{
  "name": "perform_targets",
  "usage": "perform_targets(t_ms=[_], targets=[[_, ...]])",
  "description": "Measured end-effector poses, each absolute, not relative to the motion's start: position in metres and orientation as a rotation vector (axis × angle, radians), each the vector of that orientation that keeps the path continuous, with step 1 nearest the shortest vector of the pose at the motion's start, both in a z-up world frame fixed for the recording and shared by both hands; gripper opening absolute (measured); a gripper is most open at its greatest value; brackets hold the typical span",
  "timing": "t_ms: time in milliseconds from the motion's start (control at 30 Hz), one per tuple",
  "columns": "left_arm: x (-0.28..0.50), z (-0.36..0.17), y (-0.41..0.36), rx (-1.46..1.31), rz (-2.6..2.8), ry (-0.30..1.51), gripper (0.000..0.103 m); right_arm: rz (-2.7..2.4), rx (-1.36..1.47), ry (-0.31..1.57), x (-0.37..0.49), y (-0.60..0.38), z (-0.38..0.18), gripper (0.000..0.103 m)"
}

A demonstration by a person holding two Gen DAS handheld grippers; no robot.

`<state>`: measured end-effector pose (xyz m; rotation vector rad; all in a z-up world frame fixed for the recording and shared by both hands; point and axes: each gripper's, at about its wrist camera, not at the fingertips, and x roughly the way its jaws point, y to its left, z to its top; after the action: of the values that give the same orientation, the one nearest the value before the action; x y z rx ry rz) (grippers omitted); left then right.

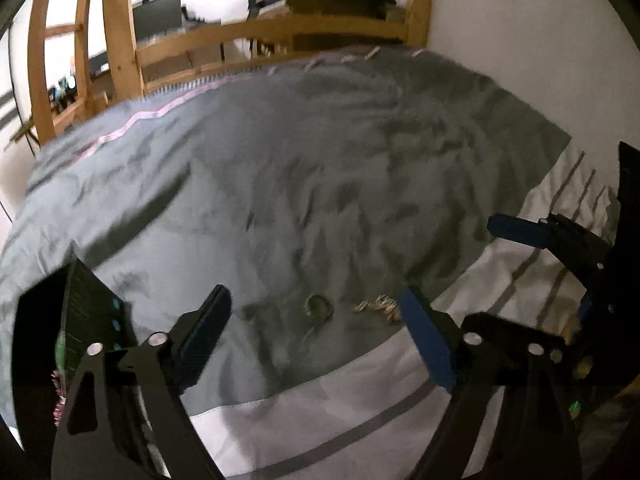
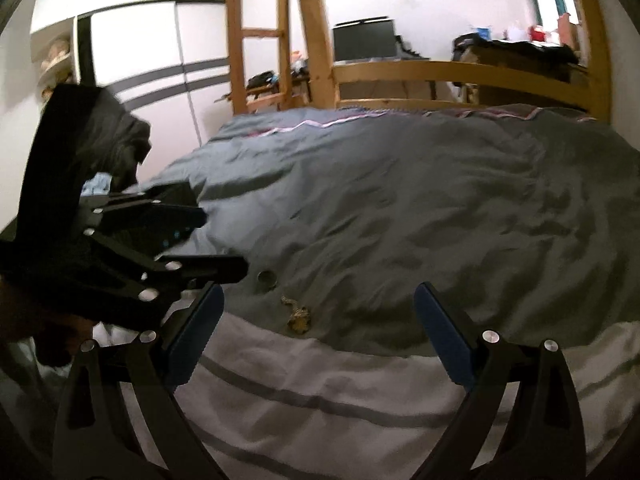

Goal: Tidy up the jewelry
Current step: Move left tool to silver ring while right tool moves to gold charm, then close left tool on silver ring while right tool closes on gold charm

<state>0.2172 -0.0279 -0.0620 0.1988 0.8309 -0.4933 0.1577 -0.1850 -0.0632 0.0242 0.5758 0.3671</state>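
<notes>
grey duvet: chain lies near-to-far.

A ring lies left of a chain on the duvet.

Before me lay: grey duvet over striped white sheet; wooden bed rail; ladder; dark monitor; white wardrobe

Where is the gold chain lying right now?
The gold chain lies on the grey duvet near its front edge, just right of the ring, in both wrist views; neither gripper touches it.
</notes>
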Motion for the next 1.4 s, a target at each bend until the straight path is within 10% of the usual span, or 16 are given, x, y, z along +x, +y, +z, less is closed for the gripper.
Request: perform_targets(t_ms=[233,533,633,967,1400], targets=[[0.243,-0.096,-0.027,0.190,-0.646,0.943,0.037,0.450,-0.068,0.619,0.175,-0.160,-0.088,0.061],[0.258,-0.108,-0.032,0.209,-0.647,0.993,0.034,0.513,-0.033,0.717,0.195,-0.161,-0.106,0.048],[0.266,-0.107,-0.028,0.171,-0.613,1.036,0.019,0.551,-0.101,0.725,0.193,-0.147,-0.108,0.042],[0.268,-0.103,-0.029,0.193,-0.564,1.049,0.019,0.561,-0.021,0.788,0.200,-0.157,-0.114,0.017],[0.273,-0.084,-0.011,0.136,-0.503,0.976,0.019,0.605,0.063,0.735,0.196,-0.162,-0.101,0.016]])
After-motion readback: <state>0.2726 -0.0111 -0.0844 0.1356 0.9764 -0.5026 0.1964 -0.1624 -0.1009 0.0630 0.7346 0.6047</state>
